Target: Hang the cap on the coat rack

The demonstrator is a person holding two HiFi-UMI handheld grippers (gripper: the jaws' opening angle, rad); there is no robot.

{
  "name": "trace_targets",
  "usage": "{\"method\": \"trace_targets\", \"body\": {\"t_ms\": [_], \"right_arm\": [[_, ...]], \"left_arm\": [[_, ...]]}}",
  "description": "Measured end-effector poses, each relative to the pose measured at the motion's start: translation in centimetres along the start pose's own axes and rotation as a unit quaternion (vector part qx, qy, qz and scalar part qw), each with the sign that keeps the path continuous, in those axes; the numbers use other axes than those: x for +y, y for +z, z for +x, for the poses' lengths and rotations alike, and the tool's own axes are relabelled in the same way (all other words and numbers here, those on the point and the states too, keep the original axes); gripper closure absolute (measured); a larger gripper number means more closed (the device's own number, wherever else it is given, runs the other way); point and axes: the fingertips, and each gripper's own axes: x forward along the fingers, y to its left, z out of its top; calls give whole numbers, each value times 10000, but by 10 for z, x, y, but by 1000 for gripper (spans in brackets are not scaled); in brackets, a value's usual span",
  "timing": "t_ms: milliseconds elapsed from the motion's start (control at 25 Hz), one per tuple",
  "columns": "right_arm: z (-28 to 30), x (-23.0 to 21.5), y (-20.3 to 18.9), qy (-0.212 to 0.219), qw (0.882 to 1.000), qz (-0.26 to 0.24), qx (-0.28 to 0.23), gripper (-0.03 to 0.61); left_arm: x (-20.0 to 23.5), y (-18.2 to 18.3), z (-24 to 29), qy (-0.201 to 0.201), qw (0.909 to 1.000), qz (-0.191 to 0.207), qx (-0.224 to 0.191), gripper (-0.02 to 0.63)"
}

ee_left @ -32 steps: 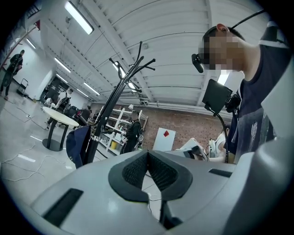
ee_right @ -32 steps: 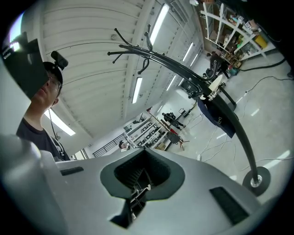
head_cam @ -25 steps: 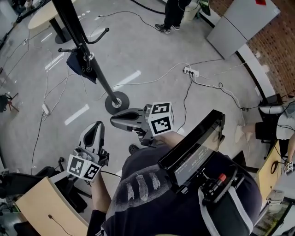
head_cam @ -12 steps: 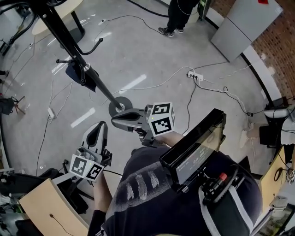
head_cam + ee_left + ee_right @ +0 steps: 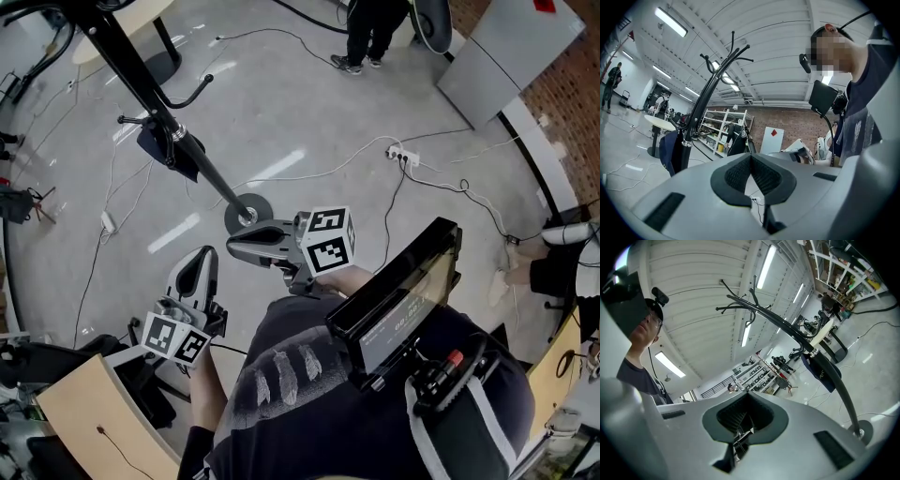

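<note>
Now the navy cap is hanging from a low hook on the black coat rack — the left tool and right tool are hovering pressed together, empty, apart from it.

- The coat rack stands on the floor, ahead of the left gripper and the right gripper.
- The cap hangs partway up its pole, seemingly on a hook.
- A power strip lies right of the rack's base.

Lab/workshop, cables w/ power strip on floor, shelving, brick wall
</note>
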Motion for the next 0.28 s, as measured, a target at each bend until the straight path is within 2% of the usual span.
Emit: {"method": "trace_targets", "body": {"t_ms": [120, 280], "right_arm": [[-16, -1, 10, 37, 10000, 53, 8, 575], [-50, -4, 17, -46, 9998, 169, -58, 575]], "left_arm": [[-10, 1, 17, 20, 10000, -10, 67, 609], [-30, -10, 47, -152, 9994, -129, 298, 609]]}}
